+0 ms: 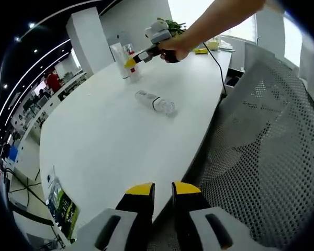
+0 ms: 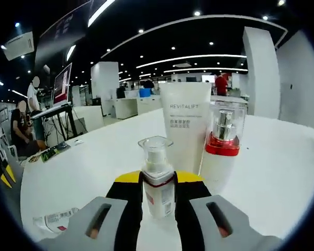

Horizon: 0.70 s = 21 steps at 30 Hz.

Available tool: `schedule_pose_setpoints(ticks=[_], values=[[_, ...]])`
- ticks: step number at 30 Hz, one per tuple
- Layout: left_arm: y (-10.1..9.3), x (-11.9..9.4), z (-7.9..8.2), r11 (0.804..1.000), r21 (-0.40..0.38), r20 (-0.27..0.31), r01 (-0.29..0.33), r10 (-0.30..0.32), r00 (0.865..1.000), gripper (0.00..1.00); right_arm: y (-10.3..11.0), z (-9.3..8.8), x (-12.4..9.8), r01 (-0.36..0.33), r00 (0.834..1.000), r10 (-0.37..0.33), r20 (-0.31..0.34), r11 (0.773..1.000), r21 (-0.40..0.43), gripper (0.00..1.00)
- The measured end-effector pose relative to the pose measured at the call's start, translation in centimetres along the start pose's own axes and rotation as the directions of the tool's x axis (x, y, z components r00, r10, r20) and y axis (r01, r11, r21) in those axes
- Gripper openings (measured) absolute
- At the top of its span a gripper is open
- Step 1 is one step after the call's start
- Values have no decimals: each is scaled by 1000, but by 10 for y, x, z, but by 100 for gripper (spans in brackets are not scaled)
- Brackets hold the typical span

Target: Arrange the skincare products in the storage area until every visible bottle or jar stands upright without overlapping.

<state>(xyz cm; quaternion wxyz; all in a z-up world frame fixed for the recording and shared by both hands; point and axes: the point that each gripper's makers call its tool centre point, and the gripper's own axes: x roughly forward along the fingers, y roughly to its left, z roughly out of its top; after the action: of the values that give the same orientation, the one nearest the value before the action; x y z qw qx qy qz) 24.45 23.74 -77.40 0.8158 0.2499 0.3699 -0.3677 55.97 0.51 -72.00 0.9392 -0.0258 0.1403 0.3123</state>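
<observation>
Right gripper view: nearest to me, my right gripper [image 2: 158,180] is clamping a small clear-capped pump bottle [image 2: 157,175] between its yellow-tipped jaws, and the bottle is standing upright with its base down at the white table [image 2: 282,178]. Just behind it I'm seeing a white tube marked REVITALIFT [image 2: 185,125] standing on end, and right beside that a red-collared pump bottle [image 2: 222,149] under a clear cap, also upright. Those two are looking touching or very nearly so; I cannot tell which from here.

Switching to the left gripper view, my left gripper [image 1: 163,189] is hanging at the near table edge with its jaws parted by a narrow gap and nothing between them. Further out, a clear bottle [image 1: 155,101] is lying on its side in the middle of the table [image 1: 104,141], well apart from everything else. Beyond it, the right gripper [image 1: 130,62] is working at the upright cluster, the person's hand [image 1: 174,48] wrapped around its handle.

So I'm judging this as partway: two products standing, a third being set beside them, and the toppled clear bottle still waiting to be stood up and brought over to the group.
</observation>
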Motion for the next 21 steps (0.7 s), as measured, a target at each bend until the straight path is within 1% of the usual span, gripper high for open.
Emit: schedule_pose_setpoints(ticks=[4,6,7,12,17,21], values=[[1,0,0,1000,-4,-1,-2,2,1000,14,2,-4,3,-4,1000,4,4,1000,0,20],[1,0,0,1000,-5,-3,-1,1,1000,14,4,-8,5,-9,1000,9,-5,1000,-3,20],[1,0,-1,1000,-5,-5,-3,3,1000,14,5,-8,5,-14,1000,14,7,1000,-6,20],[1,0,-1,1000,-6,-7,-4,4,1000,14,7,-8,8,-13,1000,13,17,1000,3,20],[2,-1,-1,1000,-3,-7,-8,8,1000,14,8,-8,6,1,999,-1,34,1000,10,20],[2,-1,0,1000,-1,-2,-10,10,1000,14,8,-9,3,0,999,0,32,1000,5,20]])
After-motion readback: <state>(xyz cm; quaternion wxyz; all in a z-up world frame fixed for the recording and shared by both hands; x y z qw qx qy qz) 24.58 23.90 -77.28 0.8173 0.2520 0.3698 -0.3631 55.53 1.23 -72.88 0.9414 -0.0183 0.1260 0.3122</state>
